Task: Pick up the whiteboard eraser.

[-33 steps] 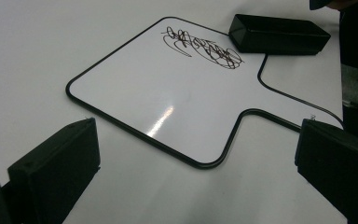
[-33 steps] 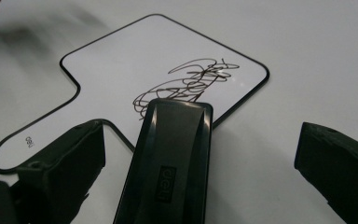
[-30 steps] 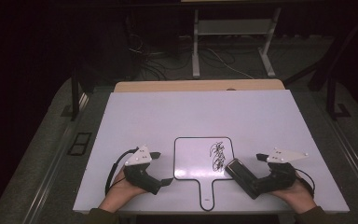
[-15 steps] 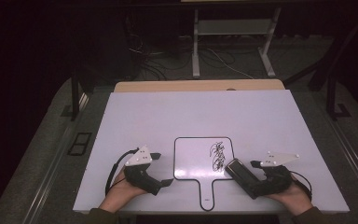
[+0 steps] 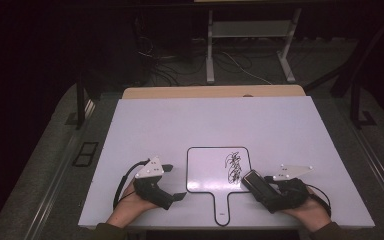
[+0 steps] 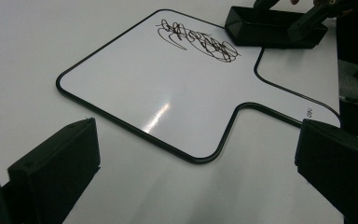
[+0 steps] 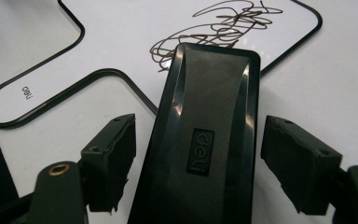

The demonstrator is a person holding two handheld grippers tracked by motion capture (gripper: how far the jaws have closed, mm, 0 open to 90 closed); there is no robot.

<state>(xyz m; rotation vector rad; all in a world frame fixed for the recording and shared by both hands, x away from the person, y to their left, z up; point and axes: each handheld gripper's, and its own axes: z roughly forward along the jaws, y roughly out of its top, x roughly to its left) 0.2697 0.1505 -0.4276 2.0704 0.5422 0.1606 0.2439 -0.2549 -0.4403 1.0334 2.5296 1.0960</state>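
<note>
Now the black eraser (image 7: 205, 140) lies between the right gripper's (image 7: 198, 163) open jaws, pointing ahead at the scribble (image 7: 219, 28); this gripper has moved lower. The left gripper (image 6: 196, 177) is open too.

We see a glossy, smooth whiteboard (image 6: 168, 88) with a black rim, a shiny black plastic eraser (image 7: 205, 135) at its 4 o'clock, and a matt white table (image 5: 180, 125).

Left gripper (image 5: 172, 182): jaws wide apart, held low in left hand (image 5: 130, 200).
Right gripper (image 5: 252, 181): jaws spread, in right hand (image 5: 305, 207).
</note>
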